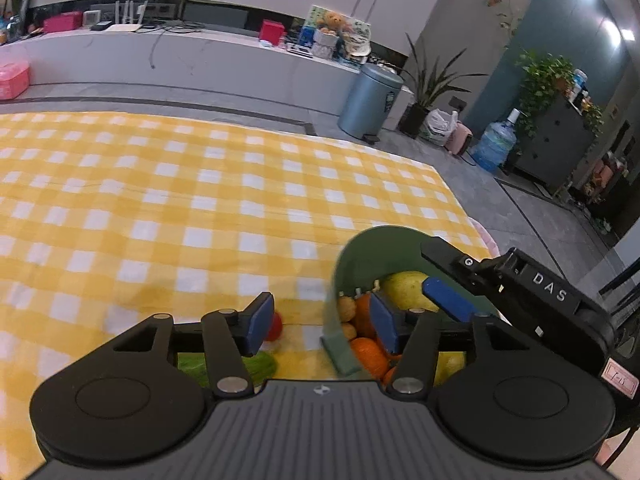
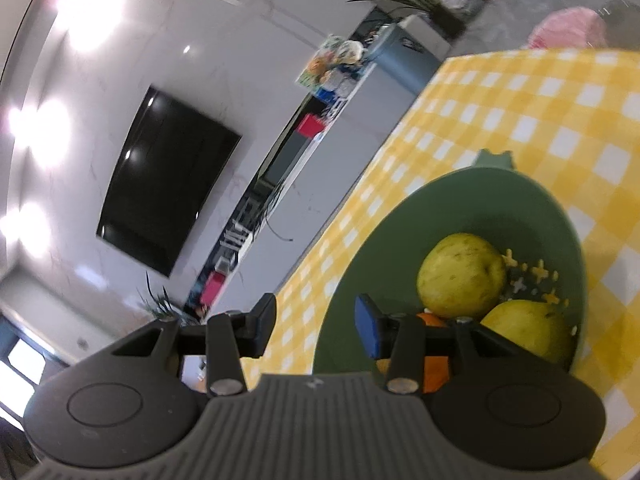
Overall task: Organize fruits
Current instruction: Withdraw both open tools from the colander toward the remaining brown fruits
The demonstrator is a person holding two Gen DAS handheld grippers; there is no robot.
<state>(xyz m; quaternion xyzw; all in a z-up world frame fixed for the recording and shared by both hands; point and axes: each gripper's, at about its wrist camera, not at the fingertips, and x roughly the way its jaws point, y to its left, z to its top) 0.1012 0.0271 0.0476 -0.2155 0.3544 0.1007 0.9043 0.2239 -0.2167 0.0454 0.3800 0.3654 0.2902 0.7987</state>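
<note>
A green strainer bowl (image 1: 360,248) stands near the right edge of the yellow checked cloth (image 1: 200,200). It holds a yellow-green fruit (image 1: 404,292), oranges (image 1: 368,354) and small orange-yellow fruits (image 1: 346,308). My left gripper (image 1: 322,324) is open and empty, astride the bowl's near rim with one finger over the fruit. My right gripper (image 1: 425,270) comes in from the right, shut on the bowl's rim, its blue pad inside. In the right wrist view the right gripper (image 2: 316,320) straddles the bowl (image 2: 460,200), above two yellow-green fruits (image 2: 460,276) and an orange (image 2: 434,360).
A small red fruit (image 1: 276,326) and a green cucumber-like vegetable (image 1: 264,364) lie on the cloth left of the bowl, partly under my left gripper. The table's right edge runs close to the bowl. Beyond it on the floor are a blue bin (image 1: 370,100), plants and a water bottle (image 1: 494,144).
</note>
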